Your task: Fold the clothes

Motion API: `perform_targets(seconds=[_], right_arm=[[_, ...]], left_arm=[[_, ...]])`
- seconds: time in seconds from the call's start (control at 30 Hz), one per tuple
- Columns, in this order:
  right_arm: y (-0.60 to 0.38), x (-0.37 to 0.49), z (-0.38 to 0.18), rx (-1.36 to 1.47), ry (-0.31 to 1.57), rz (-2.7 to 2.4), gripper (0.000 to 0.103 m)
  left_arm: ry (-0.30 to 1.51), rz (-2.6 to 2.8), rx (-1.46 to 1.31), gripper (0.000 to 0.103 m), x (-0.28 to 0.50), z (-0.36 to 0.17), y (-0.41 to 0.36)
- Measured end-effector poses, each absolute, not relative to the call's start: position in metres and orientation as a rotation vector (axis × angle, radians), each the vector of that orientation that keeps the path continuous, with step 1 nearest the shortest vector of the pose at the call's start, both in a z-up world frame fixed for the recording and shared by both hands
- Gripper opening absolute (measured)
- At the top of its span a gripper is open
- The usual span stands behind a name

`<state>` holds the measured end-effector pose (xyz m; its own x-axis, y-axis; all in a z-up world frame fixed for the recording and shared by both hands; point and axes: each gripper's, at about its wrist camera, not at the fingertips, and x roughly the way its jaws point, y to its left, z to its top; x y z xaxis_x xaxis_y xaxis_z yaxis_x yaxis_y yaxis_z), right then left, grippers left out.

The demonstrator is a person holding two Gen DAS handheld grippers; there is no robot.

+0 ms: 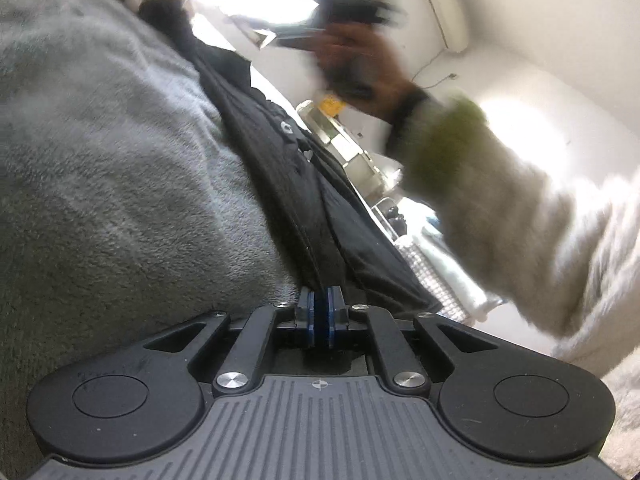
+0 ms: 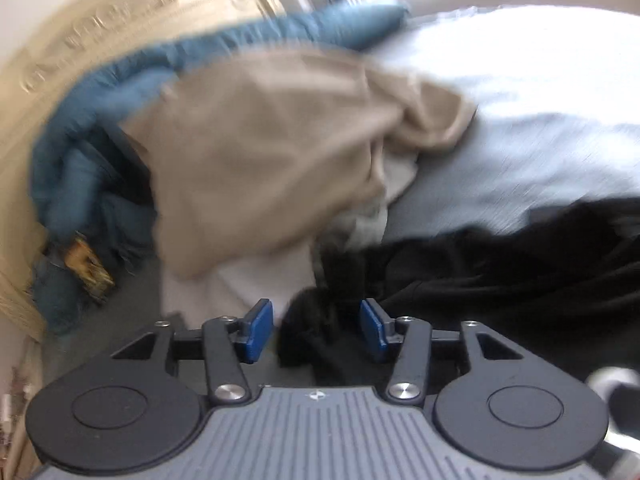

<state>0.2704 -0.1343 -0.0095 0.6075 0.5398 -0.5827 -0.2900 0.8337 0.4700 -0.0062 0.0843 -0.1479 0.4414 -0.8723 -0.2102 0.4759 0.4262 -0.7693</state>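
- We find the left gripper [image 1: 320, 312] with its jaws drawn nearly together, clamped on an edge of a black garment [image 1: 280, 168].
- From that grip the black garment runs away up the left wrist view as a taut, creased band; small pale fastenings show on it midway along.
- The garment lies against a grey fleece blanket [image 1: 112, 168], which fills the left side of that view.
- In the same view we note a hand [image 1: 360, 68] holding the right gripper [image 1: 352, 4] above the garment, both heavily blurred; a pale fuzzy sleeve [image 1: 500, 208] with a green patch covers the arm.
- In the right wrist view, the right gripper [image 2: 316, 324] has its jaws standing moderately apart. Black cloth [image 2: 460, 272] sits in the gap, though neither blue pad appears to press on it; blur makes this uncertain.
- Beyond the jaws we record a beige garment [image 2: 272, 152] heaped over a blue garment [image 2: 100, 112], with a cream knitted piece [image 2: 80, 28] at the far left.
- A light blue sheet [image 2: 520, 100] covers the right side, touching the black cloth at its lower edge.
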Motion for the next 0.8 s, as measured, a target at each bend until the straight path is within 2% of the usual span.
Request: perform_targets(seconds=[0.13, 0.27, 0.4, 0.43, 0.47, 0.53, 0.67, 0.8], right_arm=[[-0.196, 0.175, 0.052, 0.391, 0.682, 0.497, 0.053], [-0.248, 0.067, 0.088, 0.327, 0.633, 0.440, 0.054], [-0.265, -0.030, 0.093, 0.199, 0.613, 0.380, 0.054], [-0.260, -0.050, 0.087, 0.154, 0.607, 0.371, 0.055], [-0.254, -0.067, 0.077, 0.106, 0.609, 0.361, 0.055], [-0.233, -0.092, 0.052, -0.005, 0.621, 0.345, 0.055], [-0.181, -0.120, -0.005, -0.234, 0.611, 0.362, 0.055], [-0.138, -0.136, -0.045, -0.417, 0.516, 0.369, 0.058]], left_arm=[[0.702, -0.926, -0.754, 0.015, -0.004, -0.150, 0.088], [0.731, -0.917, -0.791, 0.025, -0.001, -0.147, 0.086], [0.749, -0.889, -0.705, 0.023, -0.002, -0.135, 0.079], [0.756, -0.877, -0.688, 0.022, -0.002, -0.132, 0.077], [0.770, -0.861, -0.684, 0.013, -0.001, -0.129, 0.076], [0.798, -0.838, -0.686, 0.007, 0.001, -0.124, 0.077], [0.870, -0.820, -0.799, 0.004, 0.006, -0.113, 0.086], [0.955, -0.812, -0.936, 0.003, 0.017, -0.107, 0.090]])
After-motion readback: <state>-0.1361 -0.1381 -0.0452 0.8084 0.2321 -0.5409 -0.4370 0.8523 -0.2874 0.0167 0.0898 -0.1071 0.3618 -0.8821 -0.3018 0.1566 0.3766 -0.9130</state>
